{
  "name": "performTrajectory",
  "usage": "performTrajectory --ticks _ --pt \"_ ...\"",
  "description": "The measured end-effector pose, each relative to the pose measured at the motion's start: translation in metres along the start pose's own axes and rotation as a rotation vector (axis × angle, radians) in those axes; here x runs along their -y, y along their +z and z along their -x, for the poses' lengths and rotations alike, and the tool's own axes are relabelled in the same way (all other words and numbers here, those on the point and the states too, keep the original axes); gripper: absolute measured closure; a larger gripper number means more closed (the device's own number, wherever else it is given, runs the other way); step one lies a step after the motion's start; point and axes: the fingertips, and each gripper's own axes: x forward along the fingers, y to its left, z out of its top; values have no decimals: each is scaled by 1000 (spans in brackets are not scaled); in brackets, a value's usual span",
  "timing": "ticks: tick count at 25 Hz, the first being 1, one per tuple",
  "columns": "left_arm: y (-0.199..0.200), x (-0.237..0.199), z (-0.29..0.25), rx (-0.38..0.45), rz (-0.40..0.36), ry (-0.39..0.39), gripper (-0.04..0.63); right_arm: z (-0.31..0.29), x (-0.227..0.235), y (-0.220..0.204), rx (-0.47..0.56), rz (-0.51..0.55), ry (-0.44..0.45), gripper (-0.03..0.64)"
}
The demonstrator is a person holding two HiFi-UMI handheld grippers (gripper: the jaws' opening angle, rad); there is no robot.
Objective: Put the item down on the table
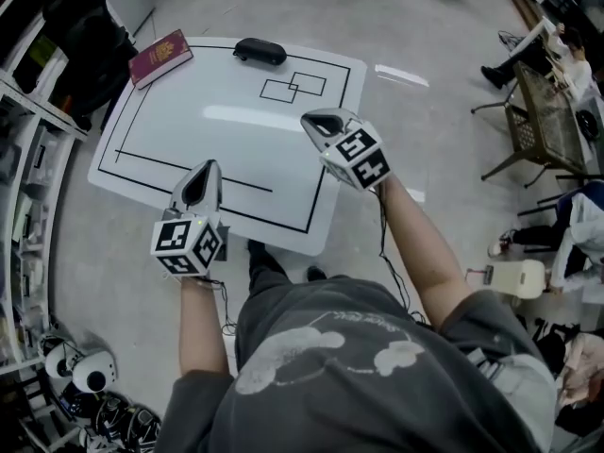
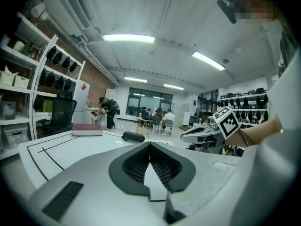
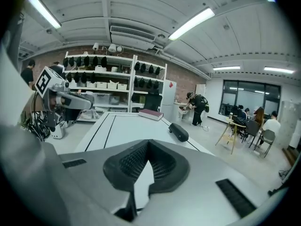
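Black case lies on the far edge of the white bench, held by neither tool. Nearest the camera, the left hand-held gripper hovers over the bench's near edge, its jaws closed together with nothing between them. The right hand-held gripper is raised above the bench's right half, jaws likewise pressed together and empty. Beyond it, two small overlapping rectangles are drawn inside a larger black outline. At the far left corner, well apart from the case, rests a maroon book.
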Motion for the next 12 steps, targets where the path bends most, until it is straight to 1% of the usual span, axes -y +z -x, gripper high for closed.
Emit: performTrajectory --ticks 7,12 --pt "-16 28 30 12 35 39 592 35 -20 -21 -23 28 58 620" --pt "-30 38 47 4 46 64 592 45 -28 -29 -13 21 71 620"
